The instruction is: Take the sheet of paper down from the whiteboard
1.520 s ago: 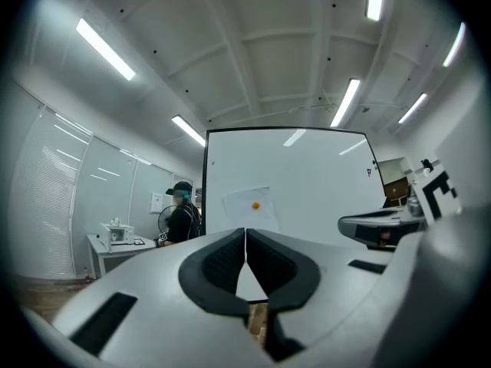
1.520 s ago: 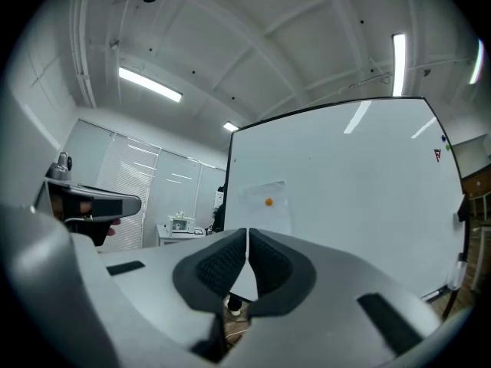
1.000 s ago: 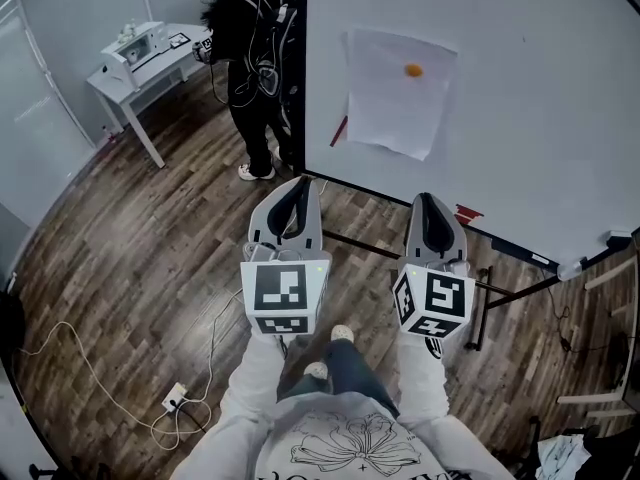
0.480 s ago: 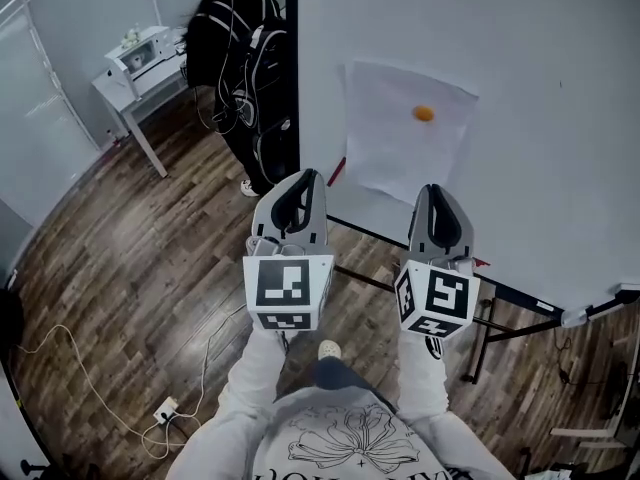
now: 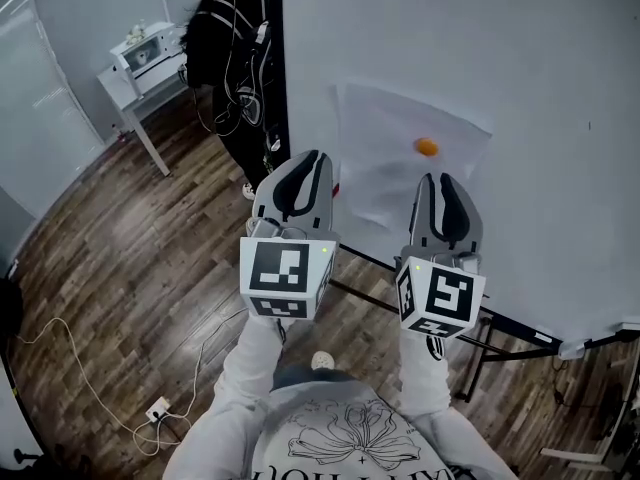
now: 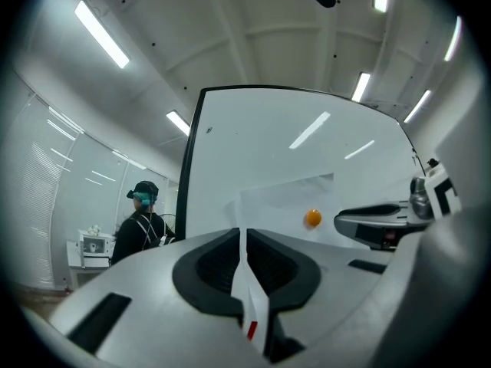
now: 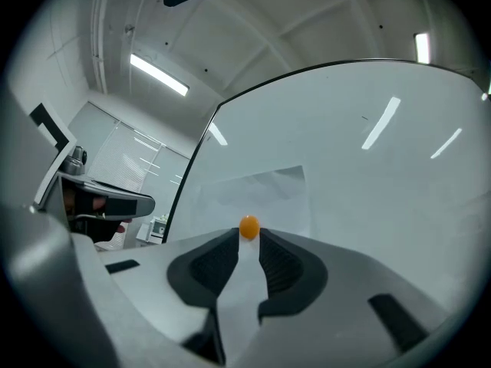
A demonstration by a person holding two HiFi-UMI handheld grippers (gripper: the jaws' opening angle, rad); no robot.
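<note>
A white sheet of paper [image 5: 385,163] hangs on the whiteboard [image 5: 530,78], pinned near its top by a small orange magnet [image 5: 427,147]. My left gripper [image 5: 306,160] is shut and empty, pointing at the sheet's lower left part [image 6: 288,198], still short of the board. My right gripper [image 5: 443,180] sits just below the magnet; its jaws are opening with nothing between them. In the right gripper view the magnet [image 7: 248,227] lines up just beyond the gap of the right gripper [image 7: 248,242], and the paper [image 7: 265,190] spreads behind it.
A person in black with a teal cap [image 5: 228,43] stands at the board's left edge beside a white table [image 5: 140,68]. A cable and power strip [image 5: 158,408] lie on the wooden floor. The board's black stand legs [image 5: 480,343] run under my right arm.
Both grippers have moved forward and slightly up toward the whiteboard, so the paper and magnet sit much closer. The right jaws have parted; the left stays shut.
</note>
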